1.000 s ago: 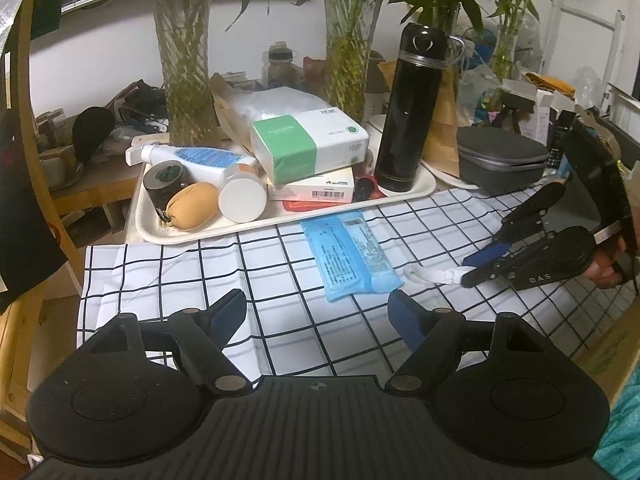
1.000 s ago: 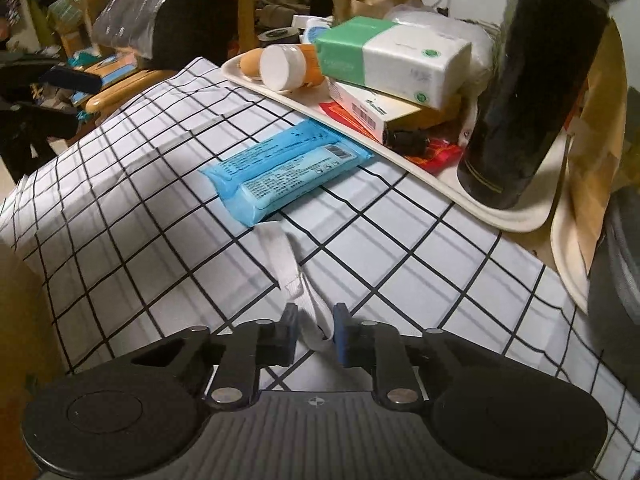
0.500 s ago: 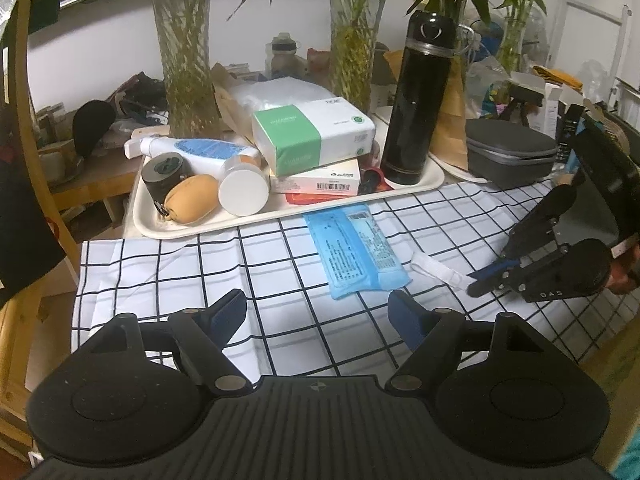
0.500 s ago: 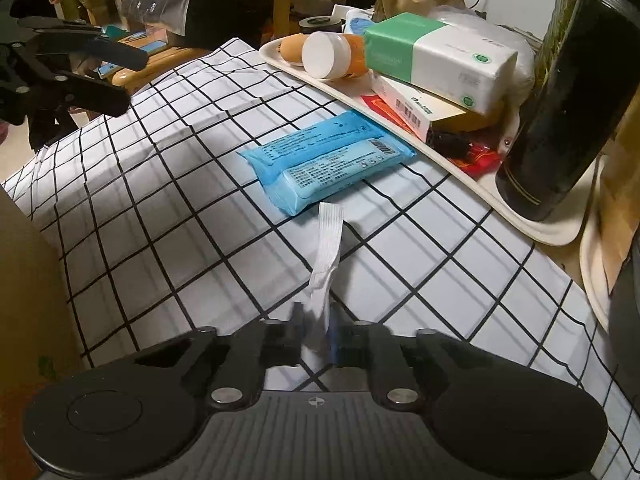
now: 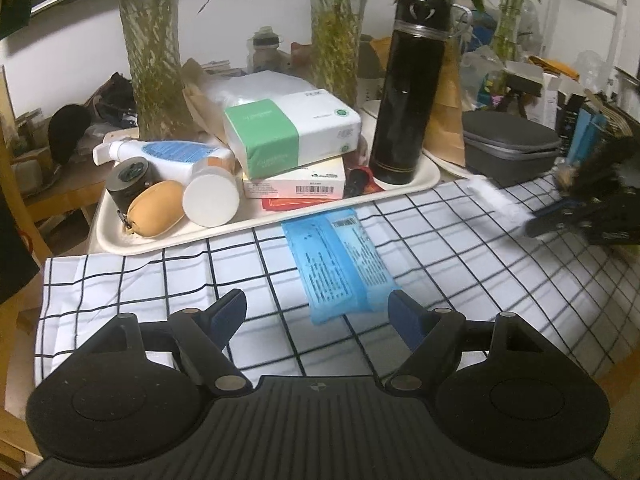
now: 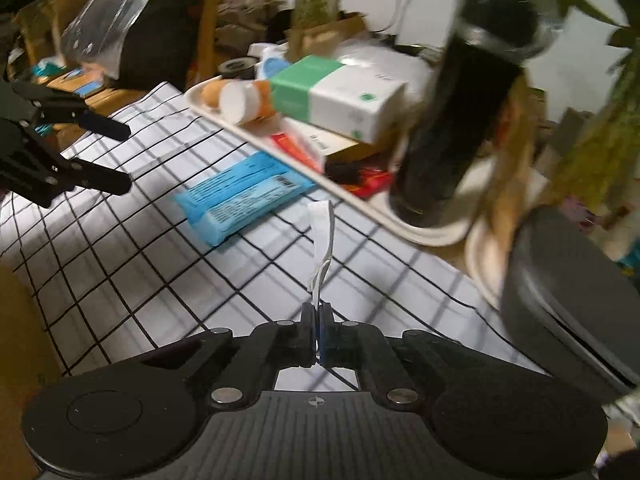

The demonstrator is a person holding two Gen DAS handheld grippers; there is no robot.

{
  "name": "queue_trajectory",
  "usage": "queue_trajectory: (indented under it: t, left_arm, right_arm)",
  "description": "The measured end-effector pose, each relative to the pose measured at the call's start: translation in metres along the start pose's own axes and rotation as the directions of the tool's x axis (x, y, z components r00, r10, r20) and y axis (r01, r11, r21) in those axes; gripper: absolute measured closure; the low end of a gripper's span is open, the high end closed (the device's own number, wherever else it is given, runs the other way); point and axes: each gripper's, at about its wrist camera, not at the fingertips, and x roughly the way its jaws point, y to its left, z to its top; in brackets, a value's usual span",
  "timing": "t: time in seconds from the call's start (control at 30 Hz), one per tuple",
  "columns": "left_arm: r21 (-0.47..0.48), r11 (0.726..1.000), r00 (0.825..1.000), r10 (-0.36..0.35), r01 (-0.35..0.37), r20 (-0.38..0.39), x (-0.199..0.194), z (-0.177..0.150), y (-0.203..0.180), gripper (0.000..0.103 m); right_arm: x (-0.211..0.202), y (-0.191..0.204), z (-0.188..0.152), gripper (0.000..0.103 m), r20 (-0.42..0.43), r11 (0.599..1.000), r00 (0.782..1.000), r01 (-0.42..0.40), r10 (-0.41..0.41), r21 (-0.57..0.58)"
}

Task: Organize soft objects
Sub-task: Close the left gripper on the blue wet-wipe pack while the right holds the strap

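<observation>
White strip point(image 6: 321, 236) (unlabelled) in right gripper point(image 6: 319, 322) jaws

Dim indoor light is falling from above, casting soft shadows. The right wrist view is smearing with motion blur. Fisheye distortion is bending both views' edges.

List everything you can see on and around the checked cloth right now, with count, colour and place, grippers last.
Checked tablecloth: one, white with black lines, covers the table.
Soft wipes pack: one, blue, flat on the cloth in front of the tray.
White strip: one, thin, hanging from the right gripper, above the cloth.
Cream tray: one, behind the cloth.
Tissue box: one, green and white, on the tray, stacked on a white box.
Black flask: one, upright on the tray.
Tan pouch: one, on the tray's left end.
Grey case: one, right of the tray.
Left gripper: open, over the cloth.
Right gripper: shut on the strip.
</observation>
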Motion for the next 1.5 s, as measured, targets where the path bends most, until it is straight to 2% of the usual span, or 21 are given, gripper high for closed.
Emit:
queue_trajectory:
  t: [0.13, 0.3, 0.53, 0.8, 0.97, 1.1, 1.2, 1.33, 1.43, 1.5]
  left_arm:
    - [-0.030, 1.000, 1.000, -0.002, 0.002, -0.006, 0.018, 0.006, 0.000, 0.024]
    - [-0.008, 1.000, 1.000, -0.003, 0.003, -0.031, 0.043, 0.009, -0.006, 0.013]
    - [-0.003, 1.000, 0.998, -0.027, 0.027, -0.065, 0.068, 0.010, -0.012, 0.013]
    - [-0.016, 0.999, 0.995, -0.048, 0.047, -0.084, 0.091, 0.012, -0.015, 0.012]
    - [0.013, 1.000, 0.998, -0.019, 0.020, -0.064, 0.098, 0.014, -0.024, 0.008]
    - [0.056, 0.998, 0.998, 0.035, -0.032, -0.043, 0.104, 0.013, -0.031, 0.006]
    - [0.022, 0.998, 0.997, 0.059, -0.058, -0.040, 0.106, 0.015, -0.024, 0.006]
    - [-0.023, 0.998, 0.997, 0.066, -0.067, -0.034, 0.106, 0.018, -0.013, 0.007]
    - [-0.014, 0.997, 0.996, 0.075, -0.076, -0.039, 0.105, 0.018, -0.013, 0.013]
    - [0.005, 0.998, 0.997, 0.070, -0.070, -0.040, 0.102, 0.019, -0.015, 0.028]
  right_arm:
    - [-0.019, -0.005, -0.007, 0.099, -0.003, 0.998, 0.999, 0.041, -0.041, 0.042]
    - [-0.041, -0.006, -0.016, 0.099, 0.010, 0.993, 0.998, 0.067, -0.068, 0.094]
    - [-0.064, -0.001, -0.021, 0.099, 0.044, 0.992, 0.996, 0.071, -0.077, 0.108]
    - [-0.071, -0.003, -0.021, 0.099, 0.064, 0.990, 0.995, 0.072, -0.080, 0.117]
    - [-0.069, -0.003, -0.021, 0.099, 0.060, 0.990, 0.994, 0.080, -0.087, 0.112]
    - [-0.068, -0.002, -0.021, 0.099, 0.055, 0.990, 0.994, 0.088, -0.094, 0.107]
    - [-0.065, -0.001, -0.020, 0.099, 0.049, 0.992, 0.995, 0.084, -0.089, 0.098]
    - [-0.063, 0.002, -0.021, 0.099, 0.037, 0.993, 0.995, 0.090, -0.093, 0.076]
    - [-0.063, 0.002, -0.021, 0.099, 0.036, 0.993, 0.995, 0.089, -0.092, 0.079]
    - [-0.064, 0.001, -0.021, 0.099, 0.037, 0.993, 0.995, 0.092, -0.095, 0.081]
